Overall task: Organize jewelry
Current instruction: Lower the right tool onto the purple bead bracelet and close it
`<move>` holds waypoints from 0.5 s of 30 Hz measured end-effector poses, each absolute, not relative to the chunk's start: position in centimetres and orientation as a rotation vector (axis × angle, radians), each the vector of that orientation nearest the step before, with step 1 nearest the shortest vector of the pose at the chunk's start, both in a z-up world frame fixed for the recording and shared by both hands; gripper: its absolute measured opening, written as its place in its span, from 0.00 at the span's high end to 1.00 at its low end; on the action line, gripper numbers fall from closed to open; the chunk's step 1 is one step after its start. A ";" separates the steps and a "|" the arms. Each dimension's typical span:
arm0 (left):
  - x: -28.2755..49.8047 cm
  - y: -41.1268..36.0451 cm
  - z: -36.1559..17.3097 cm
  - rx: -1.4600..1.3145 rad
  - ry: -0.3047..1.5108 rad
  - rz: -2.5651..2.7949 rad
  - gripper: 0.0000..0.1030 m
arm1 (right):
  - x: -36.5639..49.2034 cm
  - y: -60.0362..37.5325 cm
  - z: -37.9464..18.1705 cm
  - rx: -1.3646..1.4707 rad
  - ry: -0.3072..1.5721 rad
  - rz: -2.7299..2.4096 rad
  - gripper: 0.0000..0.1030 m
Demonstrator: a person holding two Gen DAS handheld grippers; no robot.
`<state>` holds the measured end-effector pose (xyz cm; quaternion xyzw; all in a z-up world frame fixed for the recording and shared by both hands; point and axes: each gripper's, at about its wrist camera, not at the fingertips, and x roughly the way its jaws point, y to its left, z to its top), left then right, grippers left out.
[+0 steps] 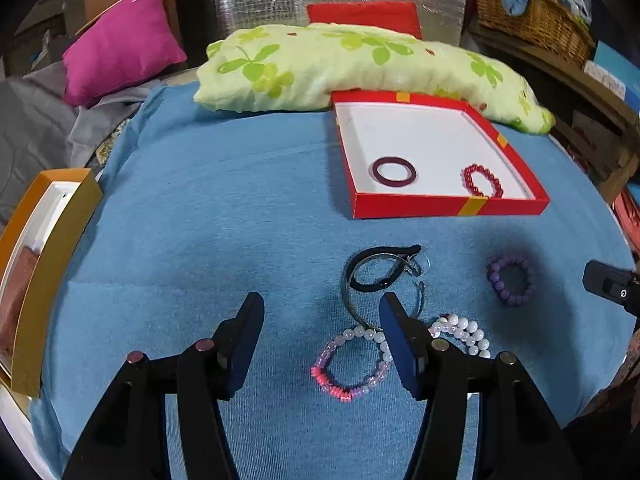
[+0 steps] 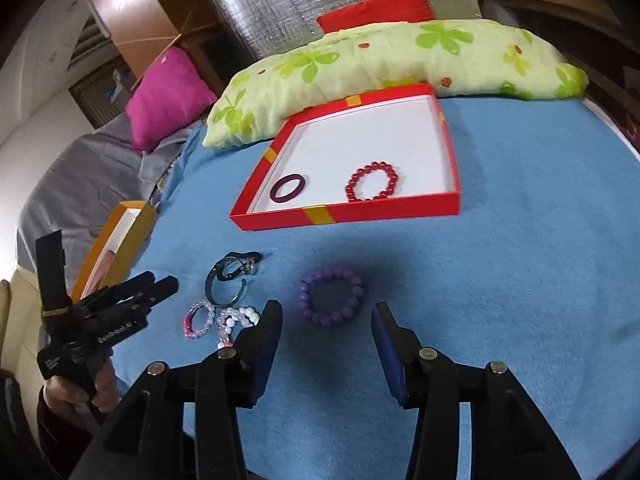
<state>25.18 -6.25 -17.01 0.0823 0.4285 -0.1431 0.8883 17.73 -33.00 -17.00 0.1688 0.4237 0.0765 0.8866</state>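
Left fingers: the left gripper (image 1: 322,344) has its fingers apart with nothing clamped. It hangs over the pink-and-clear bead bracelet (image 1: 350,364), which shows in the gap between them.
Right fingers: the right gripper (image 2: 326,344) is likewise apart and empty, with the purple bead bracelet (image 2: 331,297) just ahead of the tips.
Loose pieces: all lie on the blue blanket (image 1: 200,220). A white bead bracelet (image 1: 464,334) sits just beside the pink one, a silver bangle (image 1: 356,300) lies overlapped by a black hair tie (image 1: 372,270), and the purple one lies apart to the right.
Destination: the red box (image 1: 448,204) stands farther back, open, against a green-patterned pillow (image 1: 320,64). A dark maroon ring bangle (image 1: 394,171) and a red bead bracelet (image 1: 482,180) already lie in it.
Step in hand: judged as closing in on the next pieces, one for each hand.
Doing it well, left: straddle one side of the pink loop only, away from the white beads and the silver bangle that touch or crowd it, so nothing else is dragged along.
Doing it well, right: the purple loop is clear on all sides. Lower one finger inside the ring and one outside, then pinch the bead strand.
Risk: round beads may roll out of a shallow pinch, and the soft blanket may bunch under the tips.
Placement: bare white floor remains at the back of the box.
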 end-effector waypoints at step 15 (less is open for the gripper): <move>27.1 -7.6 -18.9 0.196 0.967 -0.294 0.41 | 19.8 -33.4 -18.5 0.389 0.949 0.155 0.52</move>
